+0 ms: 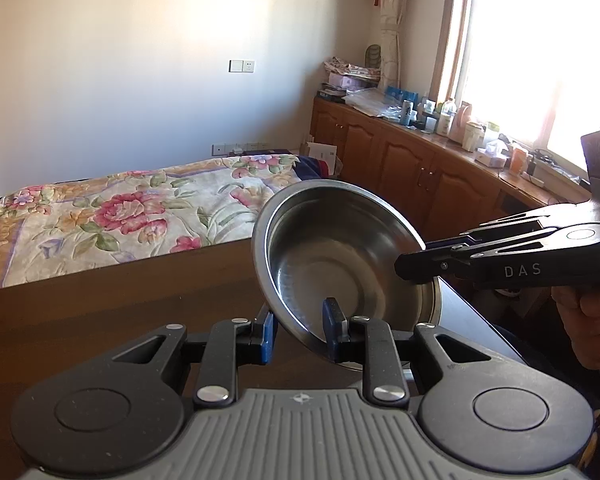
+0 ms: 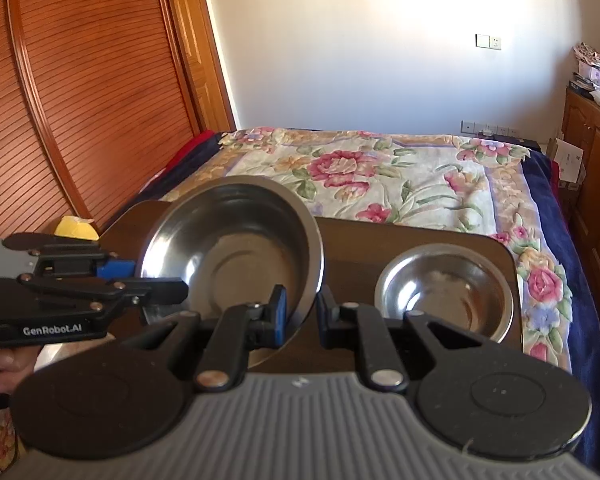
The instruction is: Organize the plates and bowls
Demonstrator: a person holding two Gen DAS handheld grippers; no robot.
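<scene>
Large round stainless-steel bowl (image 2: 236, 248), lifted and tilted above the dark brown wooden table (image 2: 380, 240). My left claw (image 1: 300, 328) straddles its near rim, fingers too wide to tell whether they pinch. My right claw (image 2: 302, 312) likewise straddles the right rim; grip uncertain. Two holds probably steady the tilt. A smaller steel bowl (image 2: 444, 292) rests far right, a likely nesting partner.

We see a sunlit bedroom: a bed under a floral quilt (image 2: 380, 176) against a white wall (image 1: 140, 60), a cluttered wooden cabinet (image 1: 400, 152) beneath a bright window (image 1: 540, 60), and a slatted wooden door (image 2: 80, 100).
</scene>
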